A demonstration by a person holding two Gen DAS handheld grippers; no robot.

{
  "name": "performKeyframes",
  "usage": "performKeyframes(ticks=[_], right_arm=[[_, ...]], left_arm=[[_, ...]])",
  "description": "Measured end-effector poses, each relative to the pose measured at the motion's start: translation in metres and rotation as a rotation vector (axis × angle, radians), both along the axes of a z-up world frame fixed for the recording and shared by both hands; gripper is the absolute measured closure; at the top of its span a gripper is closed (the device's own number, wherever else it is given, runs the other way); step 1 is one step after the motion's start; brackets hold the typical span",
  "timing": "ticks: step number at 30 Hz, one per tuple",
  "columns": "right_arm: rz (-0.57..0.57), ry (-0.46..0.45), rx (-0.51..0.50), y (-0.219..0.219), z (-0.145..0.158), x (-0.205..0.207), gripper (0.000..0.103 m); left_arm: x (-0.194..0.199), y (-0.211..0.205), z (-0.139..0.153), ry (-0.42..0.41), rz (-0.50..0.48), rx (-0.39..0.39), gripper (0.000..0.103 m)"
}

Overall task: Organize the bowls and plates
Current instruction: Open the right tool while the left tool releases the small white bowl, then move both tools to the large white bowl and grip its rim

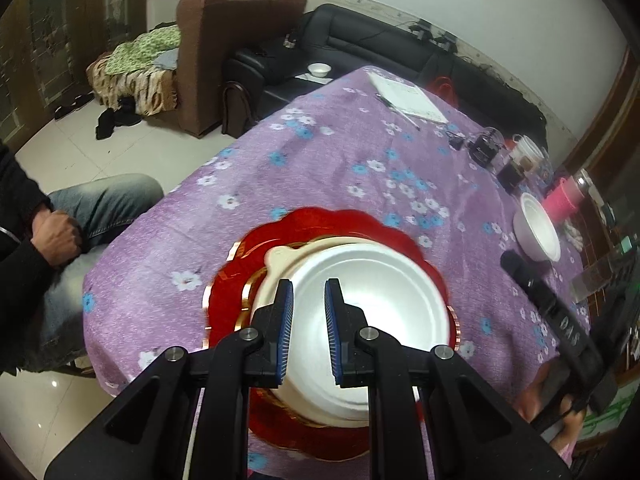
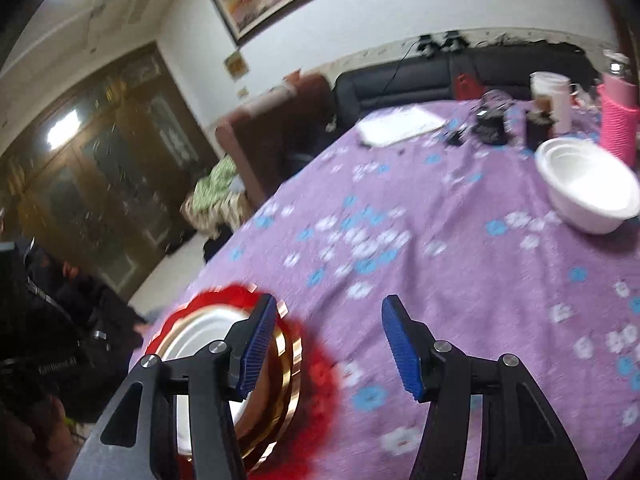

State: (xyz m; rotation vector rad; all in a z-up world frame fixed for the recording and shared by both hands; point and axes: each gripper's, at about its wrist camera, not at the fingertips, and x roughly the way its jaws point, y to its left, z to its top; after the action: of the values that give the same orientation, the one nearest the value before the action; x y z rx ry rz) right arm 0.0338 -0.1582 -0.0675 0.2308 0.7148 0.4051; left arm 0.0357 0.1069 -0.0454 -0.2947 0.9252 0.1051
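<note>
A red scalloped plate (image 1: 320, 224) with a gold ring lies near the table's front edge, and a white foam plate (image 1: 384, 280) rests on it over a cream plate (image 1: 280, 258). My left gripper (image 1: 308, 290) hovers above the white plate, jaws a little apart and empty. A stack of white foam bowls (image 1: 538, 232) stands to the right. In the right wrist view the red plate (image 2: 316, 380) lies at lower left and the bowls (image 2: 588, 188) at upper right. My right gripper (image 2: 328, 310) is open wide and empty above the cloth beside the red plate.
The table has a purple flowered cloth (image 1: 340, 160). At its far side lie a white notebook (image 1: 408, 98), small black devices (image 1: 482, 148), cups (image 1: 528, 156) and a pink holder (image 1: 560, 200). A seated person (image 1: 48, 224) is at the left. Sofas stand behind.
</note>
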Motion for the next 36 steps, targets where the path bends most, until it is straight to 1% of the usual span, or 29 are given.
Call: performKeyframes(ticks=[2,4,9,15,18,23,25,28,30,32,34,36], right_arm=[[-0.028,0.014,0.023,-0.016,0.002,0.006,0.046],[-0.070,0.033,0.073,-0.039,0.002,0.012,0.046],[-0.139,0.013,0.105,-0.078,0.008,0.016,0.046],[-0.165,0.020,0.131,-0.102,0.006,0.021,0.046],[-0.181,0.008,0.136,-0.113,0.008,0.018,0.046],[-0.226,-0.017,0.139,-0.139,0.012,0.014,0.046],[-0.263,-0.032,0.137,-0.156,0.015,0.011,0.046],[-0.337,-0.051,0.127,-0.190,0.017,0.006,0.045],[-0.379,-0.053,0.125,-0.211,0.018,0.003,0.045],[-0.430,-0.042,0.123,-0.236,0.018,0.001,0.045],[-0.457,-0.031,0.129,-0.254,0.018,0.003,0.045],[-0.467,-0.017,0.159,-0.272,0.020,0.010,0.045]], left_arm=[[0.003,-0.012,0.003,-0.003,-0.022,0.015,0.089],[0.007,-0.024,0.005,-0.003,-0.048,0.017,0.089],[0.014,-0.052,0.006,0.005,-0.095,0.039,0.089],[0.021,-0.083,0.006,0.020,-0.149,0.060,0.090],[0.026,-0.101,0.006,0.030,-0.187,0.072,0.090],[0.036,-0.137,0.007,0.053,-0.287,0.051,0.090],[0.041,-0.153,0.008,0.064,-0.331,0.045,0.090],[0.055,-0.178,0.013,0.091,-0.405,0.009,0.090],[0.063,-0.193,0.020,0.092,-0.442,-0.001,0.090],[0.075,-0.208,0.029,0.073,-0.460,-0.026,0.090],[0.090,-0.220,0.037,0.053,-0.480,-0.053,0.090],[0.112,-0.235,0.038,0.082,-0.497,-0.080,0.089]])
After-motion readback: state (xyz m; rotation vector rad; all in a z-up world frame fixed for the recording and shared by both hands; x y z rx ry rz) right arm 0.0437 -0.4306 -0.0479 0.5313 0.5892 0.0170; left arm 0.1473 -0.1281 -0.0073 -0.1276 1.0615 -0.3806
